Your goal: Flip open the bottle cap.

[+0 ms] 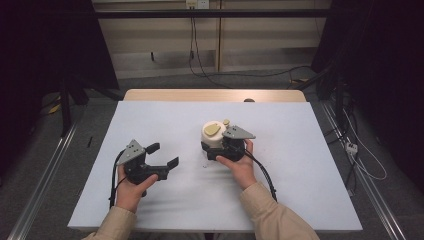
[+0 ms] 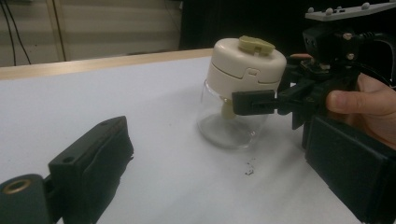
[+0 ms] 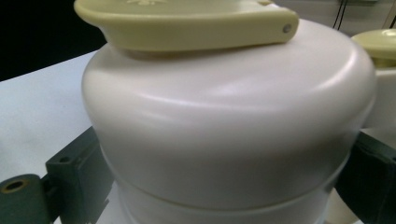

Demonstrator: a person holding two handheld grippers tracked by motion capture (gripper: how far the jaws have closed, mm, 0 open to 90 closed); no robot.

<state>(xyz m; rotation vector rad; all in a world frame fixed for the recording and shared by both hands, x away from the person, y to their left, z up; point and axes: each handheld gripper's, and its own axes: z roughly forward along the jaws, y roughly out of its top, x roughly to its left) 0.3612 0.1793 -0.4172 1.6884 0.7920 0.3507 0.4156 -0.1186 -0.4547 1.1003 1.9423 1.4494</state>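
A jar with a clear glass base (image 2: 229, 128) and a cream lid (image 1: 213, 134) (image 2: 246, 70) stands at the table's middle, with a yellowish handle (image 3: 187, 23) on top. My right gripper (image 1: 220, 149) (image 3: 219, 191) is shut on the jar, one black jaw pressed to each side just under the lid. From the left gripper view, that gripper (image 2: 261, 101) reaches in from the right with a hand behind it. My left gripper (image 1: 162, 155) (image 2: 219, 172) stands open a little left of the jar, nothing between its jaws.
The white table top (image 1: 300, 150) is bounded by a wooden far edge (image 1: 215, 95). A few small crumbs (image 2: 250, 170) lie in front of the jar. A second cream piece with a yellow top (image 3: 379, 51) shows behind the lid. Cables run on the floor beyond.
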